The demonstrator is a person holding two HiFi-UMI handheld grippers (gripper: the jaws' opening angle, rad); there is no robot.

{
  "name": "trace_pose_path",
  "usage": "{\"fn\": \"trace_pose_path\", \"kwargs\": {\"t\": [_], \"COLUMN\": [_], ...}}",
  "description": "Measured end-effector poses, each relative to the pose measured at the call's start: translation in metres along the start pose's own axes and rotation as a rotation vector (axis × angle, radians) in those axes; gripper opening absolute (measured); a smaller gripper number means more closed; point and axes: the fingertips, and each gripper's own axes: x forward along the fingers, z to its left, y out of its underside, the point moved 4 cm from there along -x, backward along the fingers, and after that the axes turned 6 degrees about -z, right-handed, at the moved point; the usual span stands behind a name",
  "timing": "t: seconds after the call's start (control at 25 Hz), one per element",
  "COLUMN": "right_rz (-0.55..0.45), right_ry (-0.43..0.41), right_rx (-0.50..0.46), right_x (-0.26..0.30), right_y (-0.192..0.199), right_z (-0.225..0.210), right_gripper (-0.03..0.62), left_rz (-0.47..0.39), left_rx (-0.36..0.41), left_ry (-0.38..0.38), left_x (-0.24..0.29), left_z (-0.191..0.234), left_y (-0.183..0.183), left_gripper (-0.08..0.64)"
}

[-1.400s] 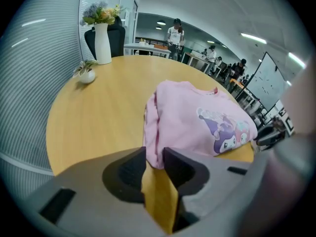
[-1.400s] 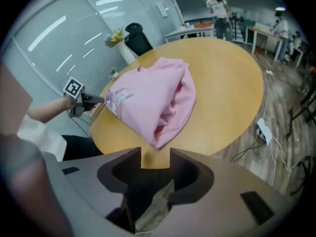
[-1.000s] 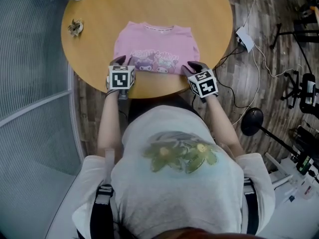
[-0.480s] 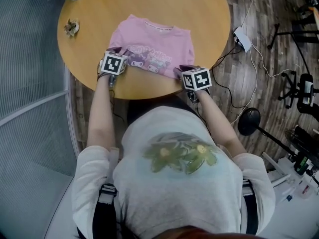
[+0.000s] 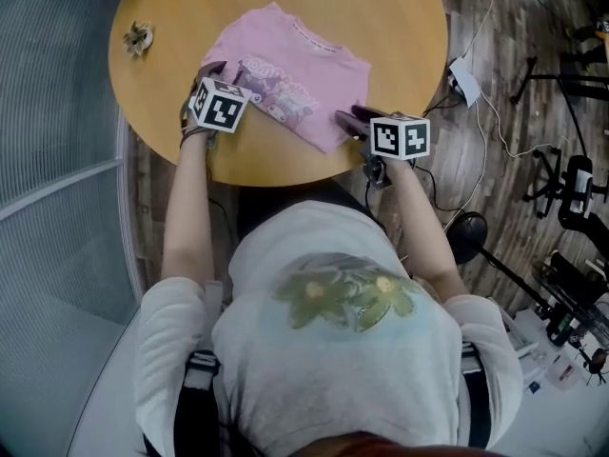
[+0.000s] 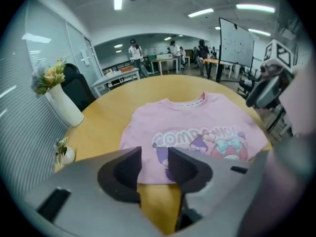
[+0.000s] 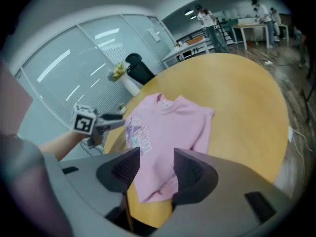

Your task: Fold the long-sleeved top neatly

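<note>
The pink top [image 5: 290,69] lies flat on the round table [image 5: 390,17], print up and sleeves tucked out of sight. Its collar points to about 1 o'clock and its hem is toward the person. The left gripper [image 5: 226,68] sits at the top's 8 o'clock corner. Its jaws have just been opening and now stand partly apart, with the hem and bare wood showing in the gap and neither pad pressing on cloth. The right gripper [image 5: 354,116] is at the 4 o'clock corner. Its jaws have also just been opening and stand wider, the top's corner showing between them, loose. A small ornament [image 5: 139,38] rests near the table's 10 o'clock edge.
</note>
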Motion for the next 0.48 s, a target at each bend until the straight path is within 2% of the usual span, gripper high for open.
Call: {"fn": "trace_pose_path", "kwargs": {"t": [0.08,0.2,0.4,0.48], "right_rz": [-0.036,-0.048,-0.039,-0.037], "right_ry": [0.060,0.120,0.098,0.067], "right_rx": [0.022,0.015,-0.100,-0.164], "right_x": [-0.013,-0.018,0.001,0.016], "right_y": [-0.015,-0.031,-0.068,-0.090], "right_z": [-0.030,-0.060,-0.058,-0.049], "right_gripper": [0.206,0.213,0.224,0.225], "left_rz": [-0.057,-0.078,-0.067,-0.077], "left_rx": [-0.107,-0.342,-0.834,-0.969], "left_ry": [0.029,0.093,0.109,0.130], "left_x": [-0.022,-0.038,-0.043,-0.041], "left_z": [-0.022,-0.056,-0.070,-0.073], "left_y": [0.003,0.025,0.067,0.072], "left_gripper": [0.150,0.150,0.150,0.150]}}
